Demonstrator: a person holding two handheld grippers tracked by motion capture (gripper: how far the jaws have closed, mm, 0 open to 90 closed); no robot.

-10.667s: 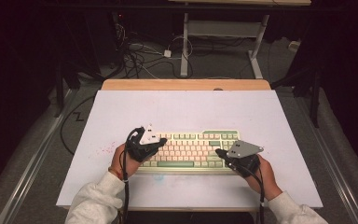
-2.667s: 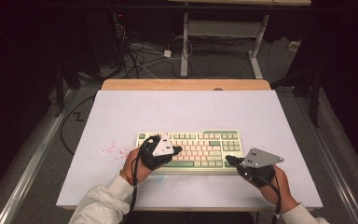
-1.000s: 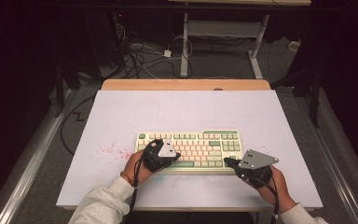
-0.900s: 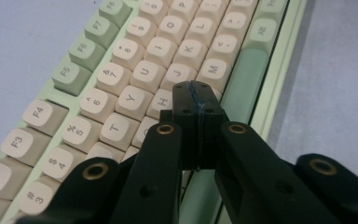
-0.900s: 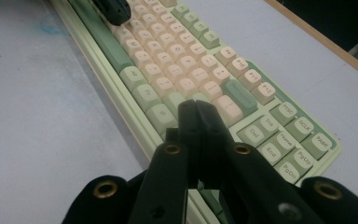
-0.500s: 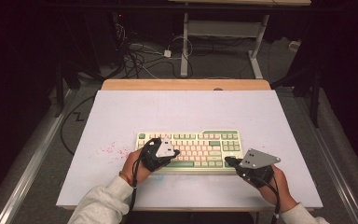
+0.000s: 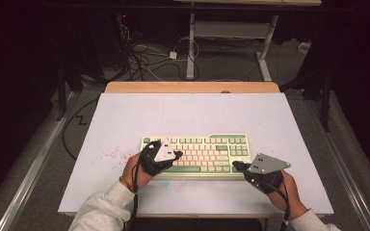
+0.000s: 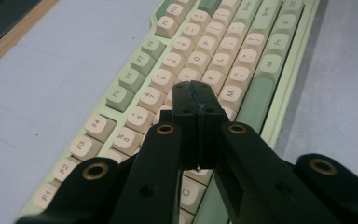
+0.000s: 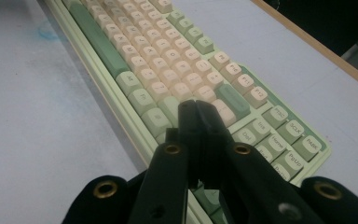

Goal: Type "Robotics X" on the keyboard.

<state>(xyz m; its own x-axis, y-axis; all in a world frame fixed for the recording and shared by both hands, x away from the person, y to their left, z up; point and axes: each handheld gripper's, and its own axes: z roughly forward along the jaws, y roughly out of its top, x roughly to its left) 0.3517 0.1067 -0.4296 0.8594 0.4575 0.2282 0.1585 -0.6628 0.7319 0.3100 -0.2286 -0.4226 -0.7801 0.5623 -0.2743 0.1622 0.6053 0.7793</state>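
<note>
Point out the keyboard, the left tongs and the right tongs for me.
keyboard (image 7: 207,153): high view, on the cream keys in its middle.
left tongs (image 8: 197,100): left gripper view, on the seam where the shut tips meet.
right tongs (image 9: 196,109): right gripper view, at the shut tips above the keys.

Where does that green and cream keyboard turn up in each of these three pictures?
High view: the keyboard lies across the lower middle of the white table, between the two hands.
Left gripper view: it runs from bottom left to top right, under the shut left claw.
Right gripper view: it runs from top left to lower right, under the shut right claw.
Shared landmark: the long green space bar.
</note>
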